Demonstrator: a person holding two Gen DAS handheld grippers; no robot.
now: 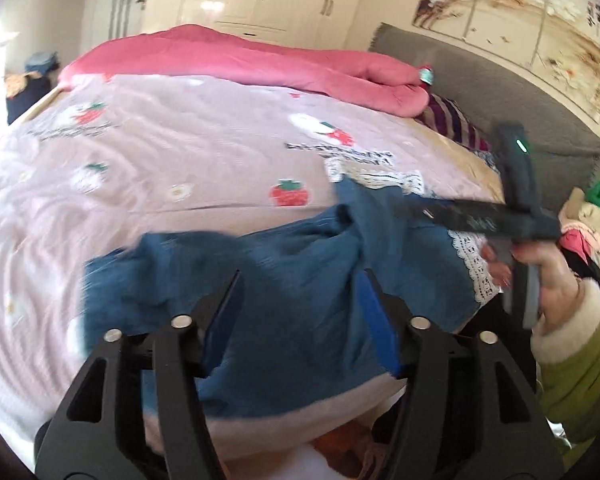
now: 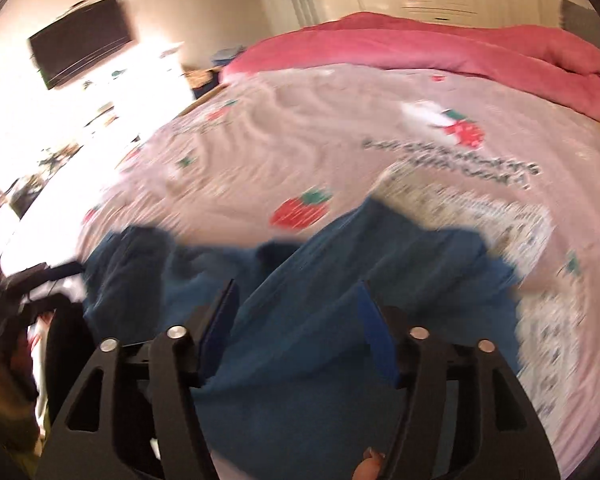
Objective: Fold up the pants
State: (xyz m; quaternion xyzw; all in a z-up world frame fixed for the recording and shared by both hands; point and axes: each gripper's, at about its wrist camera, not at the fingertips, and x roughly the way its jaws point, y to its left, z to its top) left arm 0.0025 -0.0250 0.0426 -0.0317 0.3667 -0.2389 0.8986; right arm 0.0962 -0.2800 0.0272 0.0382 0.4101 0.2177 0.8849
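Note:
Teal-blue pants [image 1: 296,276] with a white lace hem [image 1: 474,260] lie crumpled on the pink strawberry bedsheet [image 1: 180,148] near the bed's front edge. My left gripper [image 1: 300,280] is open just above the pants, nothing between its blue pads. The right gripper's body [image 1: 516,216] shows at the right in the left wrist view, held by a hand over the lace end. In the right wrist view the right gripper [image 2: 296,292] is open over the pants [image 2: 320,280]; the view is blurred.
A rolled pink quilt [image 1: 260,60] lies along the far side of the bed. A grey headboard [image 1: 500,92] and striped pillow [image 1: 456,120] are at right. A pile of clothes [image 1: 592,220] sits at far right. A wall TV [image 2: 80,40] hangs at left.

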